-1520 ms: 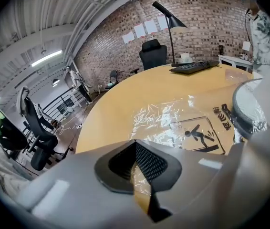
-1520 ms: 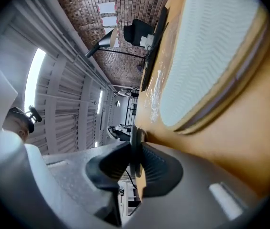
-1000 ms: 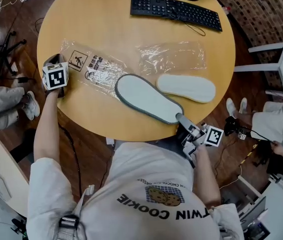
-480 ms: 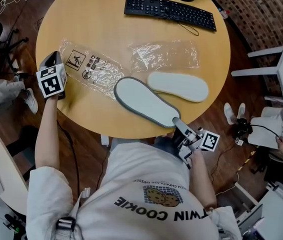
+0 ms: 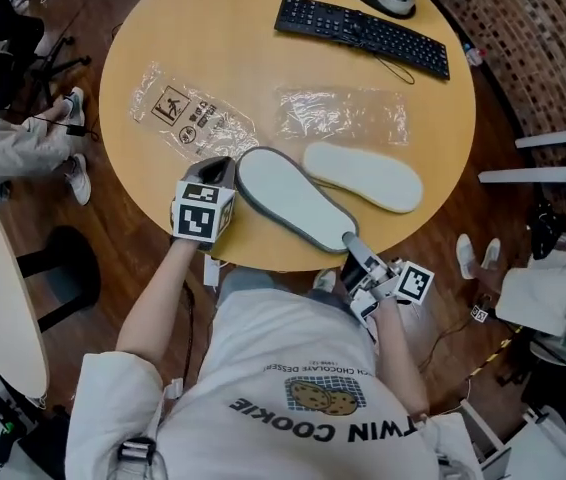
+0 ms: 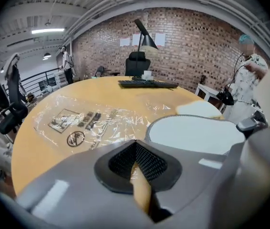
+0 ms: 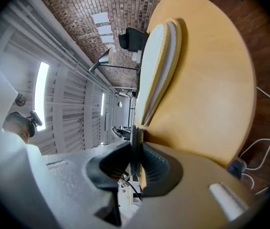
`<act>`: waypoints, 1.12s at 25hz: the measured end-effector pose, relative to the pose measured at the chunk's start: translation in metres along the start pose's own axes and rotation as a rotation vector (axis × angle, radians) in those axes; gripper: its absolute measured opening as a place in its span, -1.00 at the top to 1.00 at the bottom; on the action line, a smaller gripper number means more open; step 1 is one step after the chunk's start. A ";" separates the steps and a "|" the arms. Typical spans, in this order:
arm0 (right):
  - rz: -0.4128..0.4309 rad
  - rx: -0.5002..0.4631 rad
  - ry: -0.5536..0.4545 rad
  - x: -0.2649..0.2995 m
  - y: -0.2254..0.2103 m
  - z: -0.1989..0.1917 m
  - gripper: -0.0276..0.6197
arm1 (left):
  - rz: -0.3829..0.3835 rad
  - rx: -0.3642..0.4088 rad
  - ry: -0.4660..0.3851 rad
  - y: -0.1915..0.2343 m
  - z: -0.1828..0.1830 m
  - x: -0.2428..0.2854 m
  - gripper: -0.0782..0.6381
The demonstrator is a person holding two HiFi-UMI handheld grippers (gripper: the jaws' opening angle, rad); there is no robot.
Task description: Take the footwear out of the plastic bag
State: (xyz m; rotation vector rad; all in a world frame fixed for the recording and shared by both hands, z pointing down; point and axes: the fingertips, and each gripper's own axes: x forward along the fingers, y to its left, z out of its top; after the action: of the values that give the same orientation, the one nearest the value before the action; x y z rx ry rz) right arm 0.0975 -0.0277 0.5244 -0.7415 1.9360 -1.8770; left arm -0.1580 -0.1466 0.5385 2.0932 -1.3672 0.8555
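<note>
Grey-rimmed slipper (image 5: 293, 198) lies on the round wooden table (image 5: 263, 68), outside both bags. Only the right gripper view shows its heel edge pinched by the right gripper (image 7: 135, 142). The left gripper (image 6: 135, 147), closed on nothing, sits by its toe, facing a brick wall (image 6: 182, 46). The printed bag (image 5: 188, 116) and clear bag (image 5: 343, 115) lie flat and empty.

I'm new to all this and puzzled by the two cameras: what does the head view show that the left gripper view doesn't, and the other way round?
Only the head view: the person's shirt and the marker cube. Only the left gripper view: a ceiling light and a black chair. Both: the table, keyboard, printed bag and grey slipper.
</note>
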 end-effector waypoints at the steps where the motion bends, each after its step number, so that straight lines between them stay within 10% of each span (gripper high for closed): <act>1: 0.002 0.000 0.007 -0.001 0.000 0.000 0.70 | 0.010 -0.007 0.007 0.000 -0.004 0.002 0.77; 19: -0.028 -0.120 0.079 -0.058 -0.007 0.002 0.69 | 0.305 0.025 -0.051 0.009 0.003 -0.021 0.77; 24: 0.006 -0.234 0.158 -0.047 0.016 -0.004 0.65 | 0.365 -0.017 -0.179 -0.041 0.025 -0.079 0.77; 28: -0.124 -0.274 0.239 -0.051 0.004 -0.011 0.58 | 0.347 -0.063 -0.233 -0.105 0.024 -0.123 0.77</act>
State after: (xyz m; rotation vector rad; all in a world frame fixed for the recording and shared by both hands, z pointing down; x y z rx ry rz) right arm 0.1318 0.0111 0.5155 -0.7587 2.3827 -1.8647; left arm -0.0917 -0.0484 0.4254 1.9861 -1.8951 0.7017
